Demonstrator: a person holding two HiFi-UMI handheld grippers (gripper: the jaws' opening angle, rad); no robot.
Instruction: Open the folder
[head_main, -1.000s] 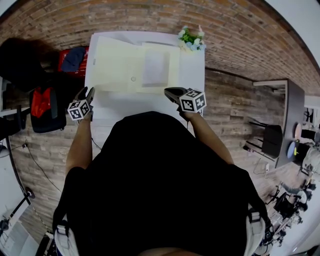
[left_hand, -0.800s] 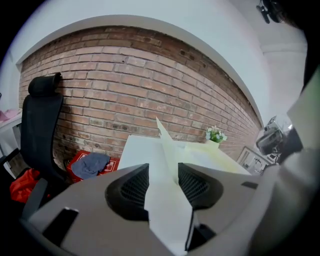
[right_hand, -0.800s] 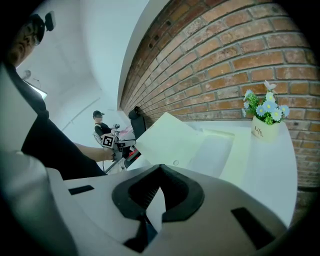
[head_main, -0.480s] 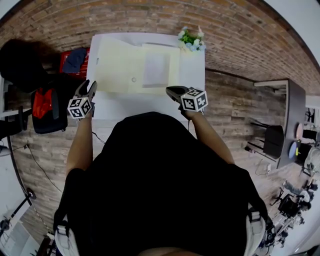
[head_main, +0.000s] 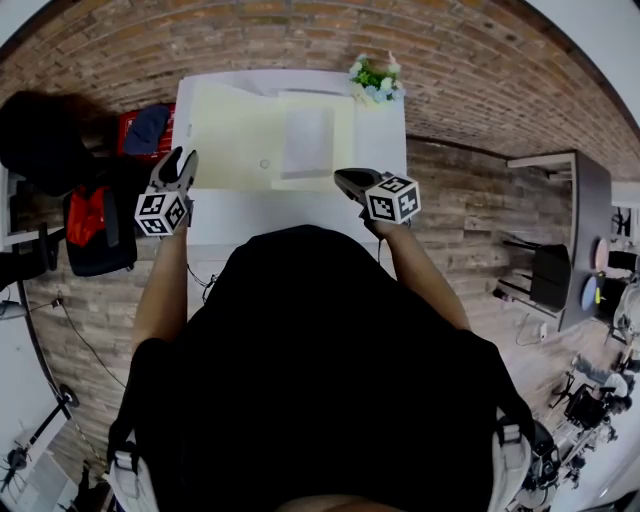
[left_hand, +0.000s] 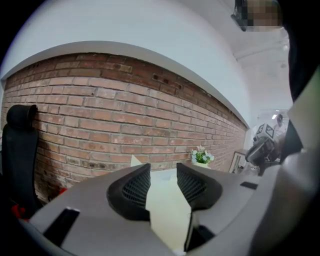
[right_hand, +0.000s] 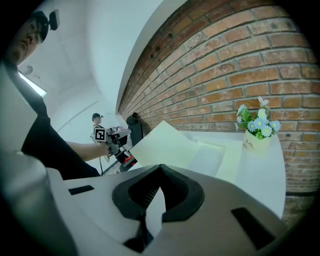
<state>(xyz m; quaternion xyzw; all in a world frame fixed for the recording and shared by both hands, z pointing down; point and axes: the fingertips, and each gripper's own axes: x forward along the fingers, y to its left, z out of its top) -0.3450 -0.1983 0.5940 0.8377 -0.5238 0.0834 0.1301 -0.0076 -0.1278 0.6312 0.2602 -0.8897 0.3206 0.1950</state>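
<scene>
The only writing is a short line of small dark script on the front of the pale flower pot (right_hand: 254, 145), which stands at the far right corner of the white table (right_hand: 270, 175). It seems to begin "Li"; the rest is too small to read. The left marker cube (head_main: 160, 213) and the right marker cube (head_main: 393, 200) carry black-and-white square code patterns, without letters or digits.

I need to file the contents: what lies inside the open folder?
In the folder, a pale sheet lies on the right half; the left flap is bare. Anything beneath the sheet is covered.
</scene>
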